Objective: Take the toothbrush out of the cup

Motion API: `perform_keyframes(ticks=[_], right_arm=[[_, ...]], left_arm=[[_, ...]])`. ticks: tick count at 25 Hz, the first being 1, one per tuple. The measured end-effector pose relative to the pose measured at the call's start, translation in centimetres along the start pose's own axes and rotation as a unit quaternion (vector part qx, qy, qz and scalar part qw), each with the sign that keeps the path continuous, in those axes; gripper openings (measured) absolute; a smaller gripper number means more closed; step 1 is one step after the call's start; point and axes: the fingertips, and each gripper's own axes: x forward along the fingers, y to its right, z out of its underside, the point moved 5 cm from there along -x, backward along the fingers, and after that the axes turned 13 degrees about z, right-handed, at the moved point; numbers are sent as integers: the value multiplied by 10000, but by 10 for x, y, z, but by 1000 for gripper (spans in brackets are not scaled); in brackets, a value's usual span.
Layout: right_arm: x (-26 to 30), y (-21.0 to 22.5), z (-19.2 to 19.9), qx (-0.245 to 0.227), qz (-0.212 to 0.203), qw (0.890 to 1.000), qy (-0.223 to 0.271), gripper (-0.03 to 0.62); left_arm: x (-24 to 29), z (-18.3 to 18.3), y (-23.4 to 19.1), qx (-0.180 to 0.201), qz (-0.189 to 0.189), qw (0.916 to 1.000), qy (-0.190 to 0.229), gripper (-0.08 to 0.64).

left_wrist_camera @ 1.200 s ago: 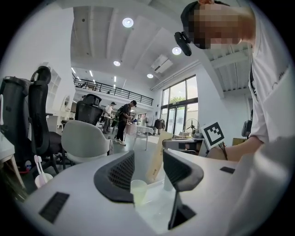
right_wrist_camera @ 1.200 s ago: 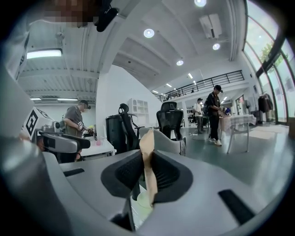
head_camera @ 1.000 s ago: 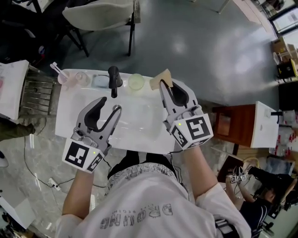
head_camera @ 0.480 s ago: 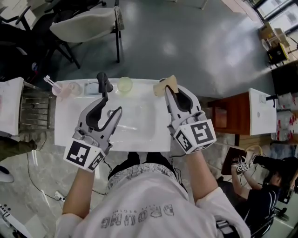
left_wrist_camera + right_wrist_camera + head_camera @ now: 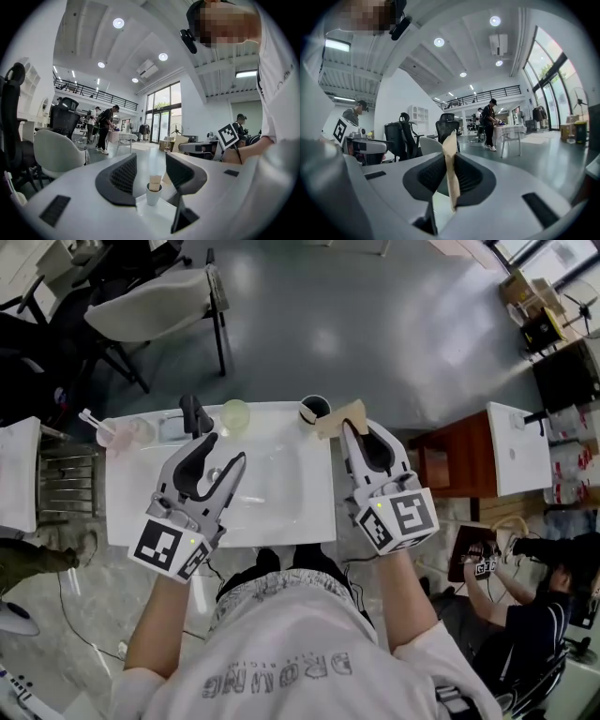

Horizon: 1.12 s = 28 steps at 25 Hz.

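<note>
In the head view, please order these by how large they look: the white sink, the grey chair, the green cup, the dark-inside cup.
1. white sink
2. grey chair, though it stands farther from the camera
3. green cup and dark-inside cup: they look alike, so no ranking

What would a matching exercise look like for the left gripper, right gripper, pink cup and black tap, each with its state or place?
Things: 1 left gripper; 2 right gripper; 3 pink cup; 4 black tap.
States: A jaws shut on a tan card; B holds the toothbrush; C jaws apart, empty; D stands beside the pale green cup.
Pairs: 1-C, 2-A, 3-B, 4-D.
</note>
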Motion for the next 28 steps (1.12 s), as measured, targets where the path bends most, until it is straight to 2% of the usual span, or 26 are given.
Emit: perform_keyframes(ticks=[13,28], right_arm=[[-18,34,-2,-19,437,9990,22,61],[-13,68,14,18,474,9987,-193,61]], left_arm=[[27,-5,6,61,299,9995,-2,212],[69,27,5,-160,370,9988,-292,212]])
